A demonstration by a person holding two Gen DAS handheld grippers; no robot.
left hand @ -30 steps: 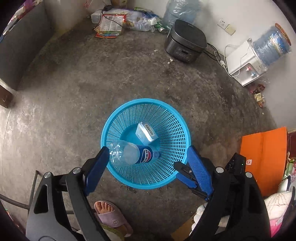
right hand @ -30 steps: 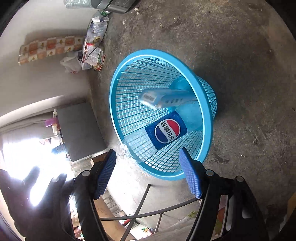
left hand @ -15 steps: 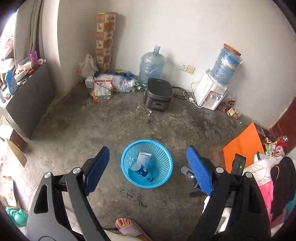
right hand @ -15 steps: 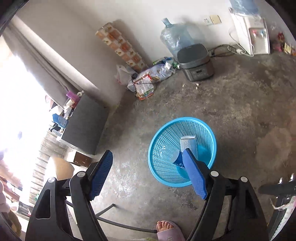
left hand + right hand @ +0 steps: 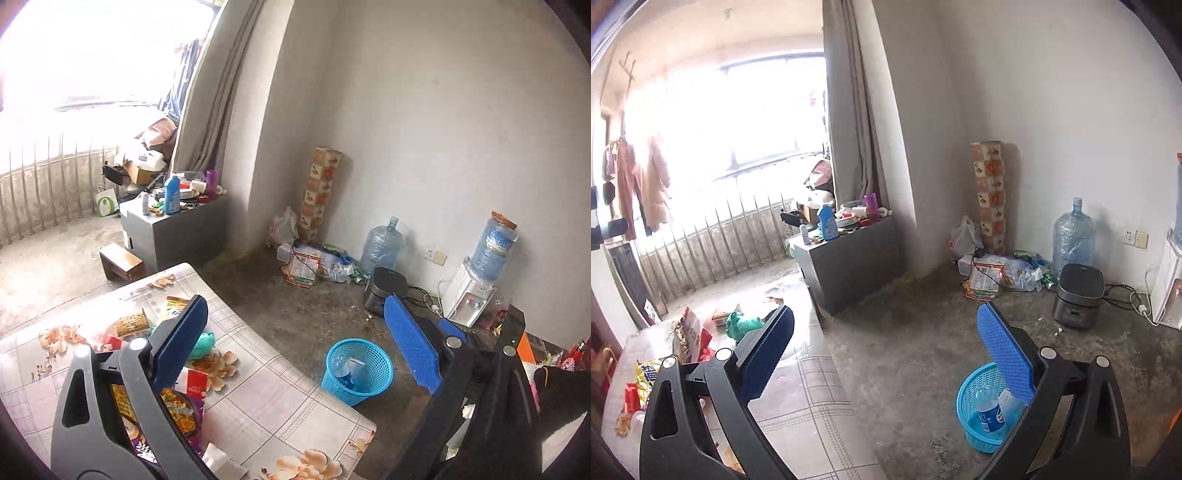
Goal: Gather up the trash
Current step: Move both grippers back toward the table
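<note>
A blue plastic basket [image 5: 358, 373] stands on the concrete floor right of the table; it holds a Pepsi bottle [image 5: 341, 371] and a small white box [image 5: 357, 369]. It also shows in the right wrist view [image 5: 979, 410] with the bottle [image 5: 989, 410]. My left gripper [image 5: 295, 343] is open and empty, raised above the table's edge. My right gripper [image 5: 886, 347] is open and empty, also raised. Snack wrappers [image 5: 177, 406], a green crumpled bag [image 5: 201, 343] and packets [image 5: 690, 336] lie on the table [image 5: 280, 402].
A grey cabinet [image 5: 184, 232] with bottles stands by the curtain. A rice cooker [image 5: 384, 288], water jug [image 5: 380, 245], dispenser [image 5: 476, 280] and a pile of bags [image 5: 314, 258] line the far wall. A small wooden stool [image 5: 122, 262] sits beyond the table.
Both grippers have lifted and tilted up from over the basket. The basket now looks small and lower right, and the table with trash has come into view at the left.
</note>
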